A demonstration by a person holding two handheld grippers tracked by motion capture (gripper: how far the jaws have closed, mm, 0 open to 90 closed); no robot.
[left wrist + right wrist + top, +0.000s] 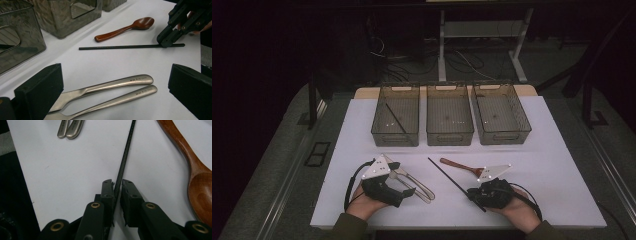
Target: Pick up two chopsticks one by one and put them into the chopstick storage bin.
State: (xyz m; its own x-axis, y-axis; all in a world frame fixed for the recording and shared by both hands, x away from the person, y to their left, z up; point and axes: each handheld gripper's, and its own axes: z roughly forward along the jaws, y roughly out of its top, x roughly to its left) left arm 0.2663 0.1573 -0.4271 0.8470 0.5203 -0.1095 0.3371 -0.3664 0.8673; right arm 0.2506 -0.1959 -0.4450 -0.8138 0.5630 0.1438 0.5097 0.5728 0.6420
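Observation:
A thin black chopstick (452,180) (125,46) (126,152) lies slantwise on the white table. My right gripper (472,192) (165,43) (118,187) is down at its near end. Its jaws stand close on either side of the stick, with a sliver of gap still showing, so I read it as open. A brown wooden spoon (459,166) (125,28) (192,170) lies just beyond the stick. My left gripper (404,182) (115,95) is open wide. Two metal utensil handles (417,182) (112,85) (70,128) lie between its jaws, untouched.
Three smoky clear bins stand in a row at the back: left bin (394,136), middle bin (450,136) and right bin (507,136). Another black chopstick (396,119) lies in the left one. The white table surface (562,175) ends close behind my hands.

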